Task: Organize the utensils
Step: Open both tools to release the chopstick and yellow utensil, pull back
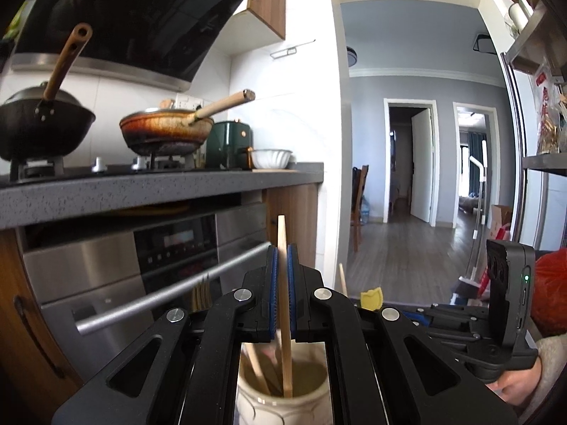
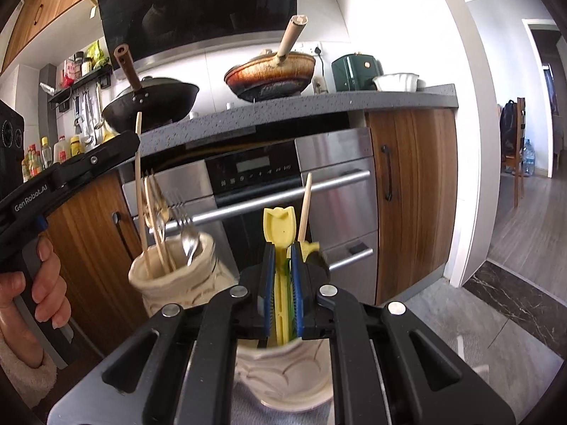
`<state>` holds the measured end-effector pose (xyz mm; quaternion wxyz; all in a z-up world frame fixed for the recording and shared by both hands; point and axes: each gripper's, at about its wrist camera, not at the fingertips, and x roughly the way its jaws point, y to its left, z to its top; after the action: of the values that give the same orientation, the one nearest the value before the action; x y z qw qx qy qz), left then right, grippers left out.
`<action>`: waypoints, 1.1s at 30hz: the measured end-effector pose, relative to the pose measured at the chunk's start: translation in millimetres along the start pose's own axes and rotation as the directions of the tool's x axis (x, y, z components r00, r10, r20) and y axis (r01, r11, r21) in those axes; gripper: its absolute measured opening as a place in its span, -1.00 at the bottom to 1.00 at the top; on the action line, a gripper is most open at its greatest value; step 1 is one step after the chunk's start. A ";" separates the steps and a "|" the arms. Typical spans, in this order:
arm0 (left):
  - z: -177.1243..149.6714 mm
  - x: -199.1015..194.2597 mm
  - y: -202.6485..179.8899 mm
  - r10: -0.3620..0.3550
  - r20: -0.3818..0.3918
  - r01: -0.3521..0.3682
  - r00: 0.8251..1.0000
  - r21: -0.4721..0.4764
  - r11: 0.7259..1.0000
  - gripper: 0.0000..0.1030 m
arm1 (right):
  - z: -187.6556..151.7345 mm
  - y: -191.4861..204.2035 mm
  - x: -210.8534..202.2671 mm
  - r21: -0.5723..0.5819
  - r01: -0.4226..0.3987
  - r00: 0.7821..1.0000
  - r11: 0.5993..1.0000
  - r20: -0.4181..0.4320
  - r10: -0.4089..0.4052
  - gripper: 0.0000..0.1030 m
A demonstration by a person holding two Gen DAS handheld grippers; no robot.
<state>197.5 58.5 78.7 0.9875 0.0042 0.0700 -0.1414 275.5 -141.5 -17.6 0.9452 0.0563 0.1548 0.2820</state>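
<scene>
My left gripper point(image 1: 282, 252) is shut on a thin wooden chopstick point(image 1: 281, 228) that stands upright. Its lower end reaches into a cream ceramic holder point(image 1: 250, 395) directly below, beside other wooden sticks. In the right wrist view that holder point(image 2: 170, 283) sits at the left with forks point(image 2: 184, 226) and chopsticks in it, and the left gripper point(image 2: 136, 139) is above it. My right gripper point(image 2: 283, 249) is shut on a yellow plastic utensil point(image 2: 279, 225), held upright over a second cream holder point(image 2: 283, 372). A wooden stick point(image 2: 305, 205) stands just behind it.
A steel built-in appliance with a long bar handle point(image 2: 283, 198) faces both grippers. The grey countertop edge point(image 2: 319, 102) juts out above, carrying a black wok point(image 2: 152, 102) and a brown pan point(image 2: 269, 74). A hand point(image 2: 39, 283) grips the left tool. Open floor lies to the right.
</scene>
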 end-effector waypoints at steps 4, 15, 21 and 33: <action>-15.9 2.4 3.5 -0.013 -0.061 0.012 0.998 -0.015 1.000 -0.89 | -8.9 2.3 2.0 0.005 -0.003 1.000 1.000 -0.031 0.003 -0.83; -32.5 3.0 4.6 -0.040 -0.122 0.037 0.992 -0.026 0.999 -0.88 | -12.1 2.8 -0.5 0.028 0.015 0.996 0.999 -0.087 -0.012 -0.74; -21.5 -4.1 1.0 -0.036 -0.156 0.031 0.987 -0.037 0.999 -0.37 | -2.2 4.6 -22.1 0.050 0.029 0.997 0.998 -0.079 -0.025 -0.31; -13.0 -74.2 -12.1 -0.009 -0.183 -0.005 0.983 -0.076 0.997 0.37 | -4.3 34.2 -86.2 0.051 0.080 0.988 0.995 -0.138 -0.073 0.17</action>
<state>121.9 67.8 76.4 0.9761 -0.0204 0.1660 -0.1387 188.2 -160.3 7.4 0.9406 0.0574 0.2288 0.2443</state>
